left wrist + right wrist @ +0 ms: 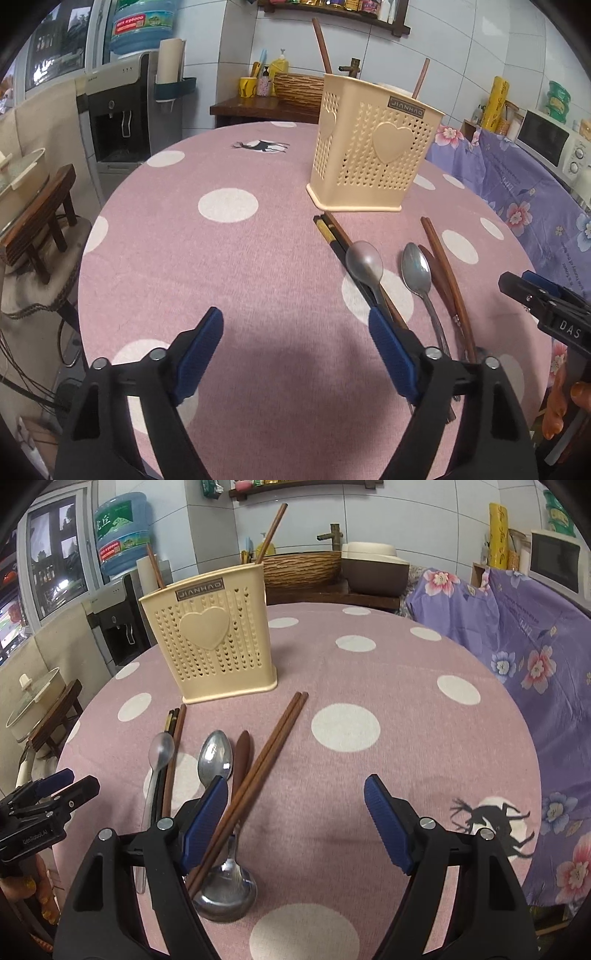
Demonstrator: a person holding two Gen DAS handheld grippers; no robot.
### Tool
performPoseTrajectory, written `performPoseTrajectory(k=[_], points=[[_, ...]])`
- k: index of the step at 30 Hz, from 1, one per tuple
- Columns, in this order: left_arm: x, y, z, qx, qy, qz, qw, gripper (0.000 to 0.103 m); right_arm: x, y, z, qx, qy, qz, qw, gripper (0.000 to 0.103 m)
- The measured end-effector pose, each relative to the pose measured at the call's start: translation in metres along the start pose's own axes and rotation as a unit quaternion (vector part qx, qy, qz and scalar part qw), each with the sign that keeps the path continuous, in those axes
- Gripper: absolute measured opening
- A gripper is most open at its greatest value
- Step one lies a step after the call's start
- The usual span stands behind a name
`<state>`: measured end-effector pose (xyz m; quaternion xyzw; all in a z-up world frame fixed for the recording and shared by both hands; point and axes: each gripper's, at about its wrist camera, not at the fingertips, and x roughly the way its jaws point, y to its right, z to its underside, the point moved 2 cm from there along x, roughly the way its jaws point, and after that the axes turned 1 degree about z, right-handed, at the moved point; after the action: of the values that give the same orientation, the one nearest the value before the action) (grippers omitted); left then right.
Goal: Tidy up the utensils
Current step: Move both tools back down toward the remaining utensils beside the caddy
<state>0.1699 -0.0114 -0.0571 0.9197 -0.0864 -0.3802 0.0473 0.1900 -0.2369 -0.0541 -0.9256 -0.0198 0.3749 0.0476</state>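
Your left gripper [295,343] hovers above the pink dotted tablecloth [229,258], its blue-padded jaws wide apart and holding nothing. Your right gripper [295,812] is likewise spread and empty, low over the utensils; its left pad [205,818] overlaps a pair of brown chopsticks [269,749] in the right wrist view, though contact cannot be judged. The cream holder [373,147], perforated and marked with a heart, stands upright on the cloth beyond the utensils, with two brown sticks [320,46] rising from its top. In front of the holder, the loose utensils lie side by side, handles toward you. At the left, a grey spoon [160,749] rests over a pair of dark chopsticks [171,716] with a brown one alongside. Beside these lies a shiny steel spoon [215,755], then a brown wooden spoon [243,747] just beside it, then the brown chopsticks, angled with their far ends toward the holder's base. Nearest you, a steel ladle [225,890] lies partly beneath the right gripper's left finger, its bowl toward the camera. In the left wrist view, the right gripper's tip [532,295] shows at the right edge, near the brown chopsticks.
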Motion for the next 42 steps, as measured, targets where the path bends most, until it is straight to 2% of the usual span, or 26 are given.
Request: performPoseTrajectory(k=[3,8,16,18,23,26,30,33,38,42], points=[[0.002,0.001,0.005,-0.001,-0.009,0.008,0.9999,0.064,0.001,0.002,0.007,0.003,-0.005,0.005,1.000,0.076],[0.010,0.007,0.011,0.000,-0.026,0.024,0.9994,0.054,0.004,0.005,0.013,0.007,-0.019,0.003,1.000,0.076],[0.014,0.022,0.012,0.011,-0.034,0.042,0.9985,0.051,0.011,-0.013,0.019,-0.007,-0.039,-0.027,0.999,0.075],[0.016,0.026,0.011,0.012,-0.037,0.045,0.9982,0.050,0.014,-0.017,0.017,-0.010,-0.041,-0.029,0.999,0.070],[0.027,0.035,0.005,0.004,-0.049,0.058,0.9971,0.049,0.019,-0.015,0.011,0.007,-0.044,-0.031,0.999,0.069],[0.033,0.047,0.004,0.017,-0.053,0.057,0.9968,0.048,0.019,-0.013,0.012,0.009,-0.044,-0.030,0.999,0.069],[0.043,0.057,0.004,0.024,-0.059,0.050,0.9967,0.030,0.020,-0.012,0.014,0.007,-0.047,-0.028,0.998,0.069],[0.044,0.053,0.004,0.018,-0.055,0.043,0.9974,0.020,0.020,-0.009,0.014,0.005,-0.047,-0.024,0.999,0.069],[0.041,0.037,0.003,-0.002,-0.058,0.042,0.9974,0.014,0.023,-0.006,0.011,0.007,-0.050,-0.022,0.998,0.069],[0.038,0.027,0.003,-0.007,-0.059,0.036,0.9976,0.013,0.025,-0.017,0.006,-0.004,-0.048,-0.028,0.998,0.067]])
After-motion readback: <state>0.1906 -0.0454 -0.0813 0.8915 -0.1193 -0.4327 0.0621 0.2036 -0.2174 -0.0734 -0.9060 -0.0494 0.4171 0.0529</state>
